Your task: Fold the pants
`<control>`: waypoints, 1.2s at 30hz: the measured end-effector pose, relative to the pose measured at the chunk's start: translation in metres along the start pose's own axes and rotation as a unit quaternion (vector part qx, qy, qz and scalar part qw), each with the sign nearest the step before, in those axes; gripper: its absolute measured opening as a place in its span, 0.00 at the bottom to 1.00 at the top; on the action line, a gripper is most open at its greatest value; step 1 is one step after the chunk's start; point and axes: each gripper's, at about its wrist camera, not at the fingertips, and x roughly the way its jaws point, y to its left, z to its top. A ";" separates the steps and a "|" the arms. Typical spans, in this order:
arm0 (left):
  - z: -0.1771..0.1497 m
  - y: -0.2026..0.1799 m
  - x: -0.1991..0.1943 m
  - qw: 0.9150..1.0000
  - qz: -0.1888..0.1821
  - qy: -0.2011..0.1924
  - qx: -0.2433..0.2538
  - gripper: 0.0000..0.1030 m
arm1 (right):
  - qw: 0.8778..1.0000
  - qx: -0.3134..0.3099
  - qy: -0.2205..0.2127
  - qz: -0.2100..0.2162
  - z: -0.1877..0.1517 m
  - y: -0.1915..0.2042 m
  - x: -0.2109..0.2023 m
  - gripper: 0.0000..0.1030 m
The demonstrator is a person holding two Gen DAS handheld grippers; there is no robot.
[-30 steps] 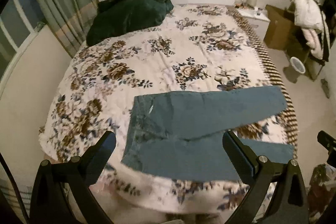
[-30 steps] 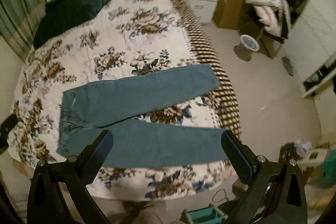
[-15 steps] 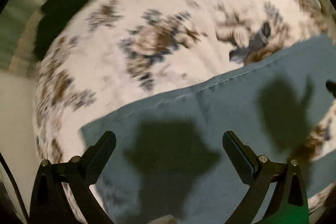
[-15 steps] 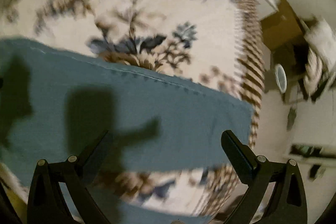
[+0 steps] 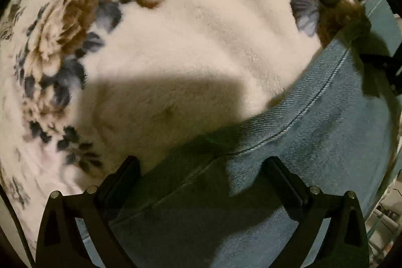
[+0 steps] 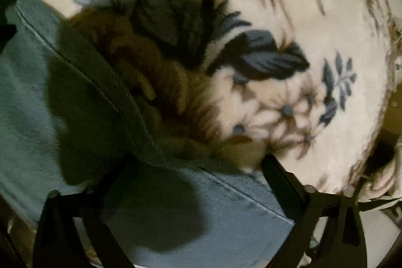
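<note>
Barely begun: no fold visible yet in the jeans point(image 5: 314, 142), lying flat on the floral blanket point(image 5: 176, 42) of the bed. Left claw point(image 5: 201, 167) spread wide, gripping nothing, hanging close over the denim with a seamed edge running between its fingers. Right claw point(image 6: 198, 167) closing, not yet pinching anything, poised over another seamed edge of the jeans, blanket just beyond. Everything left: grasping the edges, folding leg onto leg, then folding lengthwise.
</note>
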 end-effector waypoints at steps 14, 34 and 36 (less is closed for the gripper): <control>-0.070 0.010 -0.122 0.996 -0.014 -0.087 -0.019 0.06 | 0.984 0.128 -0.103 0.075 -0.082 -0.049 -0.067 0.09; -0.339 -0.138 -0.082 0.938 -0.079 -0.104 -0.320 0.05 | 0.942 0.282 -0.120 0.139 -0.309 0.209 -0.073 0.06; -0.344 -0.144 -0.048 0.935 -0.080 -0.084 -0.334 0.05 | 0.945 0.280 -0.107 0.131 -0.314 0.230 -0.048 0.06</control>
